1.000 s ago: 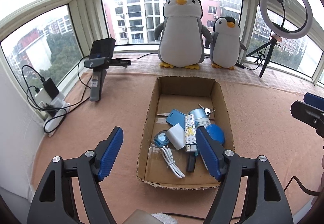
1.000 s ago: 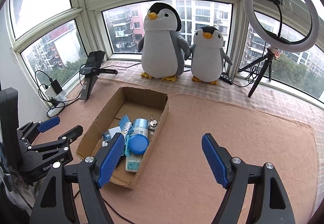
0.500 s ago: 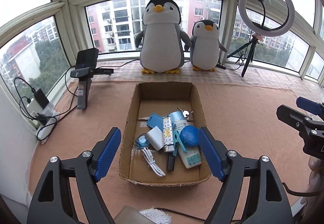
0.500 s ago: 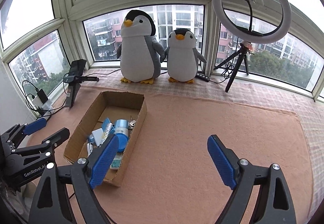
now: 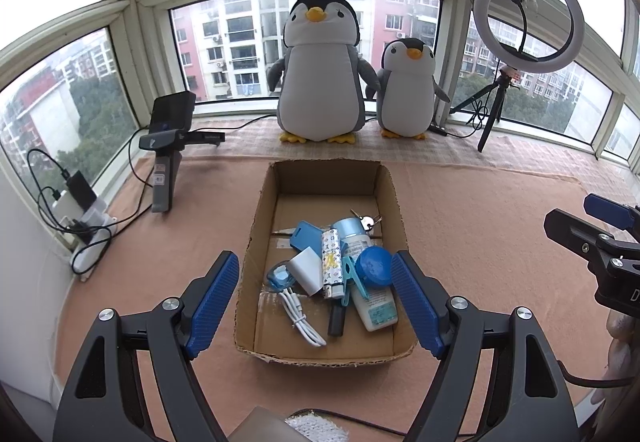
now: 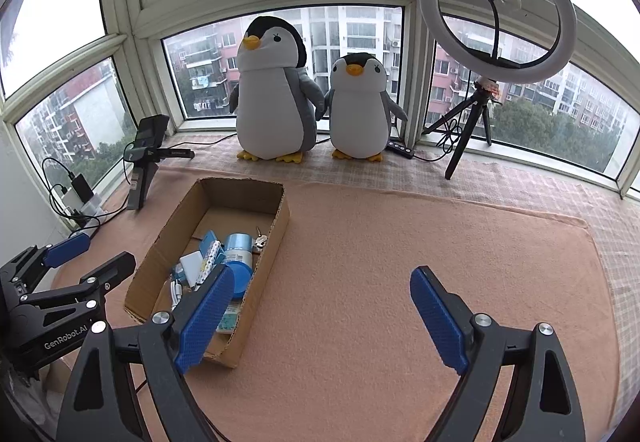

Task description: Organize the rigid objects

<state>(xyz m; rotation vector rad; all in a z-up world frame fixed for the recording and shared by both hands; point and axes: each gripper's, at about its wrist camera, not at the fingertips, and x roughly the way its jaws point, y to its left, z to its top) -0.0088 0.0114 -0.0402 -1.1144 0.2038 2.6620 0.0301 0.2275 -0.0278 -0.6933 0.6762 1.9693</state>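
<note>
Cardboard box (image 5: 256, 218) (rectangular) | ribbed blue left tongs (image 5: 316, 300), right tongs (image 6: 322, 316) apart, empty

Brown cardboard box (image 5: 256, 234), pink mat (image 5: 472, 226), blue-padded tools, b/w penguins (image 5: 320, 74).

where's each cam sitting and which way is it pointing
Left wrist: on the open left gripper, above the box, facing the windows; right gripper at its right edge.
Right wrist: on the open right gripper, over the mat, right of the box; left gripper at its left edge.
Shared: box, both penguins, ring light.
</note>
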